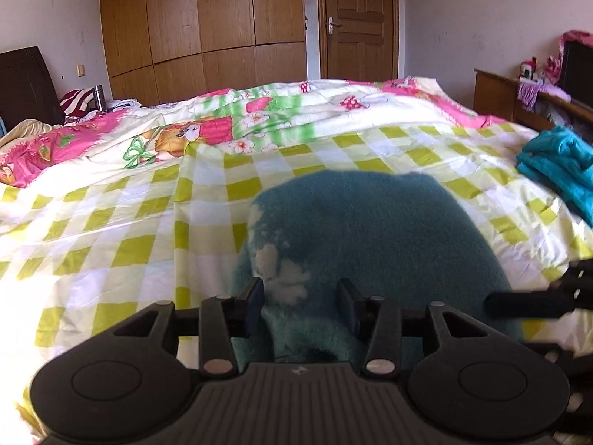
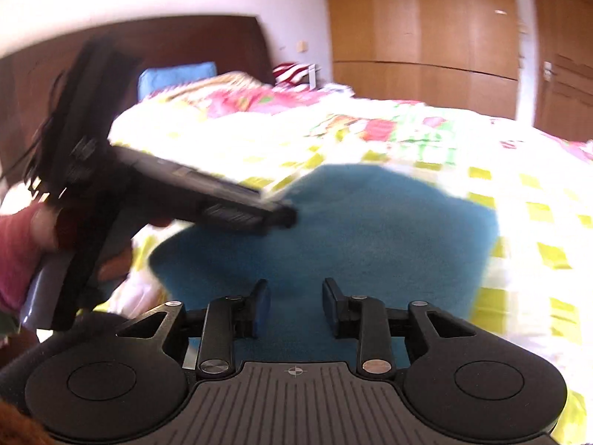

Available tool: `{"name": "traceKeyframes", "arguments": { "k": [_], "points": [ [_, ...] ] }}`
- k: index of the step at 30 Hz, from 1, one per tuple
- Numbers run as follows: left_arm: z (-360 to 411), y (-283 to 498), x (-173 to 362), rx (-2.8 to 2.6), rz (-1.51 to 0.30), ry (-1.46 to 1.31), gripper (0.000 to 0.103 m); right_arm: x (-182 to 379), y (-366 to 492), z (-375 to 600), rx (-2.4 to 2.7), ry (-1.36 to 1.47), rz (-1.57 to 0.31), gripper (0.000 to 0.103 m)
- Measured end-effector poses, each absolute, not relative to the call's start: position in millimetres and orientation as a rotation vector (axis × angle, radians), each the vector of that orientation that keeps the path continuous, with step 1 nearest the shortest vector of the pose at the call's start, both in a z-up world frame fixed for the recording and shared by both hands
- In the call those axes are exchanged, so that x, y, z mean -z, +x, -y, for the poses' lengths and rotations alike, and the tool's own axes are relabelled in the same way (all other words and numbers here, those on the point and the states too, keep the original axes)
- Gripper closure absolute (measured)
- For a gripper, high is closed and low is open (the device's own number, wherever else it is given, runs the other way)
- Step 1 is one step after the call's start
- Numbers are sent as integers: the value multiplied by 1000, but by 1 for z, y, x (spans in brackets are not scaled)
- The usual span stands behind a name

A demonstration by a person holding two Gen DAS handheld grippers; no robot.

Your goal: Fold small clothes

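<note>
A teal fleece garment lies spread on the green-and-white checked bed sheet. My left gripper is at its near edge. A raised bunch of the fleece, with a whitish patch, fills the gap between the pads, so it is shut on the cloth. In the right wrist view the left gripper reaches in from the left onto the garment's left edge. My right gripper hovers low over the near edge, open, and only flat fleece shows between its fingers. One of its fingers shows at the garment's right side.
A second teal cloth pile sits on the bed at the far right. A pink cartoon-print quilt is bunched along the far side. The dark headboard, the wooden wardrobe and a low cabinet border the bed. A pink sleeve is at the left.
</note>
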State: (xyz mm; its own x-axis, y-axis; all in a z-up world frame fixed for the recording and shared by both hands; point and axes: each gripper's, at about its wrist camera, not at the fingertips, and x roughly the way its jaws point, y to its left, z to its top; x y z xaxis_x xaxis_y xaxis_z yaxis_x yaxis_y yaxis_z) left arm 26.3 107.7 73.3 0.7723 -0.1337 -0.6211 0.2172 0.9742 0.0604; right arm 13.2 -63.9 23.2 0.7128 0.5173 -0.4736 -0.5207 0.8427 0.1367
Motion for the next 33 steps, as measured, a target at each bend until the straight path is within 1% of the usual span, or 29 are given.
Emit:
{"name": "traceKeyframes", "arguments": {
  "k": [2,3,4,5,7,8,9,10,12,14,17,18,19,20,22,24,25,28,30,33],
  "points": [
    [-113,25,-59,170,-690,124,39,-19,14,75,-544,-8,-545,66],
    [-118,26,-54,172,-696,93,34,-13,15,75,-538,-23,-564,66],
    [-125,28,-54,171,-713,45,32,-8,16,75,-538,-25,-577,66],
    [-130,30,-57,168,-737,4,32,-5,16,74,-533,-23,-582,66],
    [-138,30,-67,175,-762,-35,32,-17,14,77,-545,3,-577,65],
    [-141,30,-72,193,-769,-38,32,-23,13,85,-545,47,-570,58],
    [-142,30,-79,206,-771,-39,32,-27,12,92,-535,83,-568,49],
    [-143,31,-85,199,-765,-45,33,-27,12,107,-519,127,-575,45],
    [-142,28,-101,207,-726,-74,37,-25,19,126,-483,197,-602,44],
    [-132,23,-111,243,-683,-64,37,-23,24,137,-436,247,-630,43],
    [-105,17,-101,263,-720,82,36,-18,29,129,-438,282,-632,42],
    [-98,17,-90,247,-759,157,35,-17,29,124,-447,264,-636,44],
    [-96,18,-75,210,-802,217,31,-13,26,118,-437,228,-639,44],
    [-99,19,-67,197,-821,218,31,-9,25,112,-416,196,-650,44],
    [-108,17,-70,189,-826,162,31,-4,23,108,-399,174,-677,44],
    [-114,13,-81,201,-798,154,30,-10,15,116,-383,190,-643,44],
    [-113,12,-82,204,-790,193,26,-14,14,121,-369,195,-630,44],
    [-109,13,-67,202,-810,295,24,-18,25,136,-353,231,-645,41],
    [-123,16,-60,201,-817,194,18,-14,37,143,-353,259,-659,38],
    [-178,27,-50,229,-899,-242,18,-2,58,153,-320,339,-688,38]
  ]
}}
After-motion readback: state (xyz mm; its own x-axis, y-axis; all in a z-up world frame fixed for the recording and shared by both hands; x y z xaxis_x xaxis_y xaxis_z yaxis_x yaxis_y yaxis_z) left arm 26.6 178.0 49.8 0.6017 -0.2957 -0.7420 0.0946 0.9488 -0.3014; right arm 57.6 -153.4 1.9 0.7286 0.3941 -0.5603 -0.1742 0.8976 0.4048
